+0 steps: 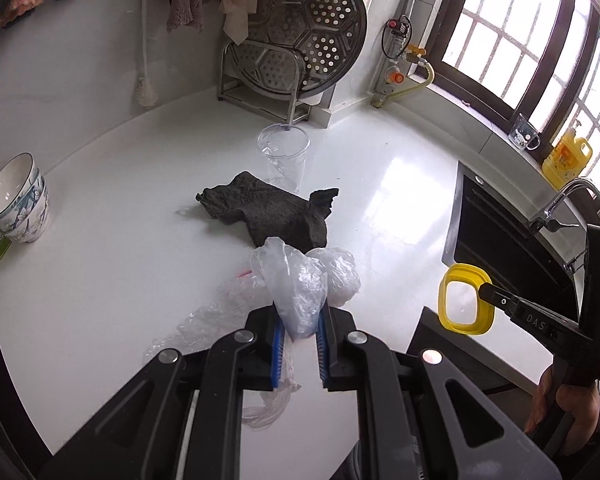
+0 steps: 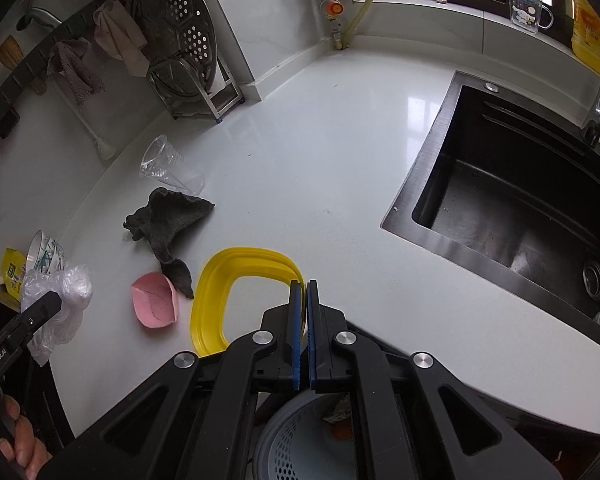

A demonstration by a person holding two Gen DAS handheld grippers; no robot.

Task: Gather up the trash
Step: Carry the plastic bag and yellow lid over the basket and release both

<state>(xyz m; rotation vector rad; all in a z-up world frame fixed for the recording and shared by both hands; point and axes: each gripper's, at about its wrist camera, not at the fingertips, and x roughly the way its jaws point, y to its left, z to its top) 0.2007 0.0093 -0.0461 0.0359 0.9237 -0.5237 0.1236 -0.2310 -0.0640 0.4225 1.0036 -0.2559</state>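
Observation:
My left gripper (image 1: 300,314) is shut on a crumpled clear plastic bag (image 1: 300,280), held above the white counter (image 1: 380,184). More clear film (image 1: 204,320) lies on the counter below it. My right gripper (image 2: 304,286) is shut on the edge of a yellow lid ring (image 2: 236,276), also lifted off the counter. The ring (image 1: 466,298) shows at the right of the left wrist view, and the bag (image 2: 64,292) at the left edge of the right wrist view. A grey perforated bin (image 2: 292,436) with scraps in it sits below the right gripper.
On the counter lie a dark grey cloth (image 1: 276,216), a tipped clear plastic cup (image 1: 284,156) and a pink dish (image 2: 156,300). Stacked bowls (image 1: 18,200) stand at the left. A black sink (image 2: 520,184) with a tap lies to the right, and a steamer rack (image 1: 300,32) at the back.

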